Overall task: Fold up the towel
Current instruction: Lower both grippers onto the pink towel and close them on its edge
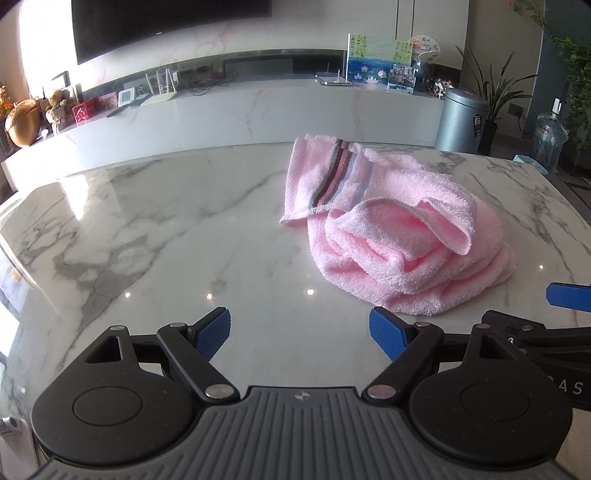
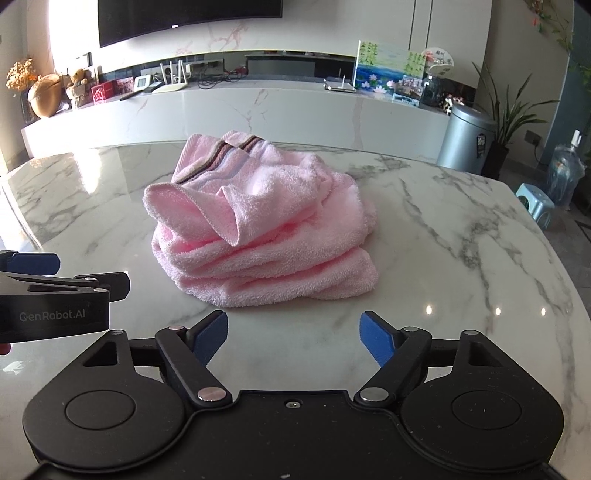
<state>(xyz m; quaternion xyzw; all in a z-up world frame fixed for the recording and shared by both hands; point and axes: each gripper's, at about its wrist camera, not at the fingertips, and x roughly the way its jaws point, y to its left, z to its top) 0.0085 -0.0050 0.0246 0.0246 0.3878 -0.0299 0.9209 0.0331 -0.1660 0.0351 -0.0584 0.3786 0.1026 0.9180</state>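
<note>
A home living room: wall television [image 2: 188,18], marble media console [image 2: 258,107], houseplant [image 2: 509,110], teddy bear [image 2: 77,86].

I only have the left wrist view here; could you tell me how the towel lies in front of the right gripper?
Observer: In the right wrist view the pink towel is a crumpled heap straight ahead of the right gripper, whose jaws are open with nothing between them.
Operator: Is the table beyond the towel's right side bare?
Observer: Yes, only bare marble table shows there.
Operator: Where is my left gripper from there?
Observer: The left gripper shows at the left edge, short of the towel.
</note>
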